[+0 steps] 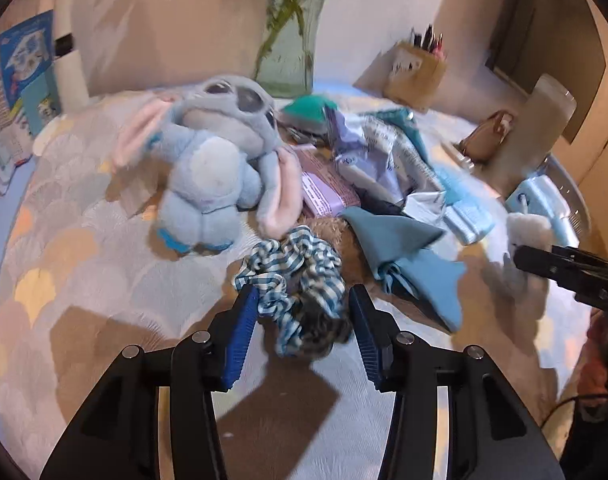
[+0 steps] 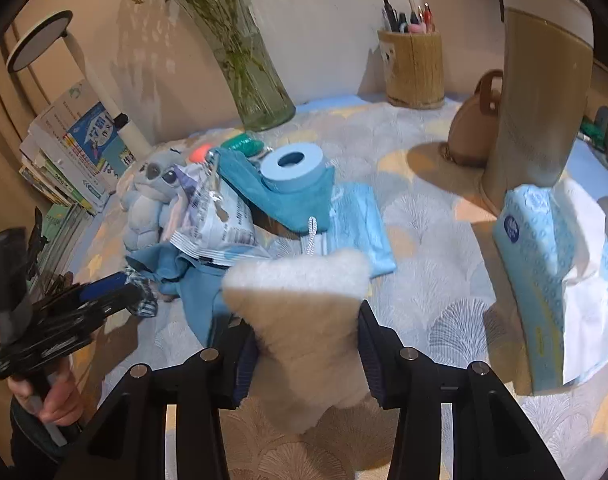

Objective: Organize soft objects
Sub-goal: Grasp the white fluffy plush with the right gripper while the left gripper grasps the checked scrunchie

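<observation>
In the left wrist view, the left gripper [image 1: 304, 312] has its blue fingers [image 1: 244, 332] spread apart on either side of a blue-and-white checked scrunchie [image 1: 300, 280], which lies on the patterned worktop [image 1: 84, 240]; whether the pads touch it cannot be told. Behind it sits a blue plush toy [image 1: 216, 168], and to the right a blue cloth [image 1: 403, 248] and a crumpled packet [image 1: 383, 152].

In the right wrist view, the right gripper [image 2: 305, 344] has its fingers closed on a cream fluffy plush [image 2: 304, 312], held above the worktop. A tissue pack [image 2: 543, 260] stands at right, a blue roll [image 2: 294, 168] lies beyond.
</observation>
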A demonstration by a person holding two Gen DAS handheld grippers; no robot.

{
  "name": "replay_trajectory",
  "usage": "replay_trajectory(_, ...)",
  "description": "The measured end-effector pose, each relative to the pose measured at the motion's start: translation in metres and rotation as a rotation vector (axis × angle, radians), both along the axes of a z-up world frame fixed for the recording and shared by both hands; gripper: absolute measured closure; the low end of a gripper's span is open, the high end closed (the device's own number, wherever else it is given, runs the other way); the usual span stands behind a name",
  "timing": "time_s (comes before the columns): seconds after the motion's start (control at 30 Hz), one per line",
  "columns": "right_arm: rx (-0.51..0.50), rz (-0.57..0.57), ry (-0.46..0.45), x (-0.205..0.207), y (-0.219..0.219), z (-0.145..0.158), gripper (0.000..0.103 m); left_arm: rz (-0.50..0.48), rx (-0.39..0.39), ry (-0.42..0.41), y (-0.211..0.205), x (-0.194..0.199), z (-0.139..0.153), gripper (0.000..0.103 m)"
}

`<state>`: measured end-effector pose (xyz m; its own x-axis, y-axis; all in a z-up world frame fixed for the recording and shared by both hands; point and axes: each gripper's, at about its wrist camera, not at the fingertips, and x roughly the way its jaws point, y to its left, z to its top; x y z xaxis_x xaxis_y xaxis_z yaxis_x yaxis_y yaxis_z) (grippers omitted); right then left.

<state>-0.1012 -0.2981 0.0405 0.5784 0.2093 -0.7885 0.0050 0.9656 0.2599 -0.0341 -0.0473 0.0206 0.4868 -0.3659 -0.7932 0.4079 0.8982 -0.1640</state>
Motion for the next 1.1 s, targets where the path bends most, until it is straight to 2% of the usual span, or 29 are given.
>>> replay_trajectory(0.1, -0.006, 0.0, 0.032, 0.002, -0.004, -0.009, 0.055, -0.021, 0.015, -0.007, -0.011, 0.006, -0.001, 0.058)
replay_trajectory(0.2, 0.014, -0.009, 0.037, 0.002, -0.007, -0.013, 0.04, -0.03, 0.005, -0.006, -0.018, 0.012, 0.0, 0.058)
replay_trajectory(0.23, 0.016, -0.012, 0.041, 0.003, -0.007, -0.016, 0.038, -0.033, 0.005, -0.003, -0.02, 0.013, -0.001, 0.057)
replay_trajectory(0.33, 0.026, 0.0, 0.059, 0.007, -0.003, -0.023, 0.038, -0.035, -0.004, 0.009, -0.023, 0.016, -0.005, 0.044)
replay_trajectory(0.4, 0.025, 0.001, 0.054, 0.008, 0.0, -0.026, 0.038, -0.037, -0.025, -0.006, -0.024, 0.014, -0.005, 0.05)
replay_trajectory(0.5, 0.022, 0.017, 0.027, 0.005, 0.003, -0.022, 0.053, -0.045, -0.017, -0.029, -0.027, 0.009, -0.003, 0.083)
replay_trajectory(0.53, 0.049, 0.024, 0.011, 0.003, 0.001, -0.019, 0.058, -0.044, -0.026, -0.025, -0.026, 0.008, -0.002, 0.089)
replay_trajectory(0.7, 0.436, 0.079, -0.027, -0.005, -0.029, -0.01, 0.058, -0.024, -0.087, -0.049, -0.015, -0.005, 0.011, 0.091)
replay_trajectory(0.87, 0.643, 0.139, -0.085, -0.017, -0.039, 0.002, 0.058, -0.028, -0.118, -0.081, -0.005, -0.025, 0.023, 0.091)
replay_trajectory(0.93, 0.635, 0.141, -0.098, -0.02, -0.034, 0.01, 0.058, -0.032, -0.147, -0.086, 0.001, -0.031, 0.027, 0.091)
replay_trajectory(1.1, 0.523, 0.133, -0.12, -0.027, -0.022, 0.026, 0.058, -0.025, -0.196, -0.099, 0.02, -0.045, 0.04, 0.091)
